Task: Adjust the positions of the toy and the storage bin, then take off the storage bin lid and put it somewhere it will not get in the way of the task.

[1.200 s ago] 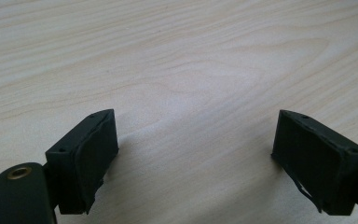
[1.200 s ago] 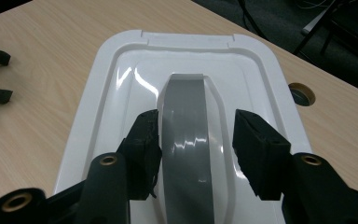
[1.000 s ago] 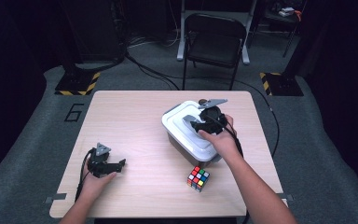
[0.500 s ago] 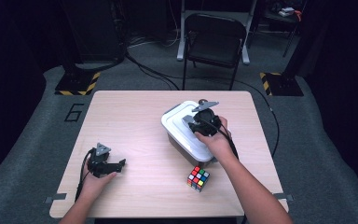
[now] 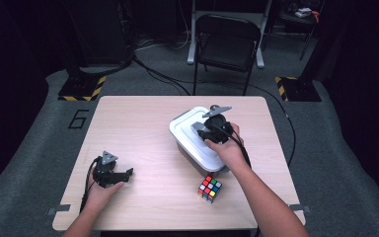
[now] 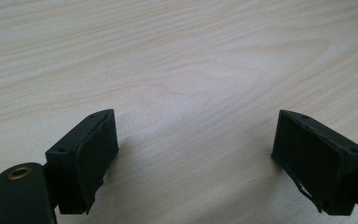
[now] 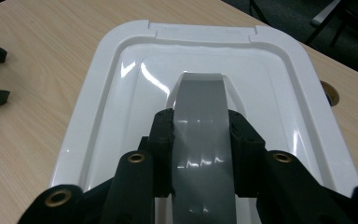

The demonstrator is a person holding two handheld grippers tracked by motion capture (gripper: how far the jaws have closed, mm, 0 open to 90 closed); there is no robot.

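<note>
The rigid, glossy white plastic lid (image 7: 205, 88) of the box at the tabletop's (image 5: 143, 123) right is light but slippery, best taken by its grey arched handle (image 7: 200, 140), where the right tongs (image 7: 200, 140) have just been closing and now clamp it, while the left tongs (image 6: 196, 158), well left of the box, gape empty.

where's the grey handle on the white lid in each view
High view: grey handle right of centre, on the lid, under the right gripper.
Right gripper view: bottom centre, clamped between the jaws.
Left gripper view: bare wood, no handle.
Shared landmark: the table.
</note>
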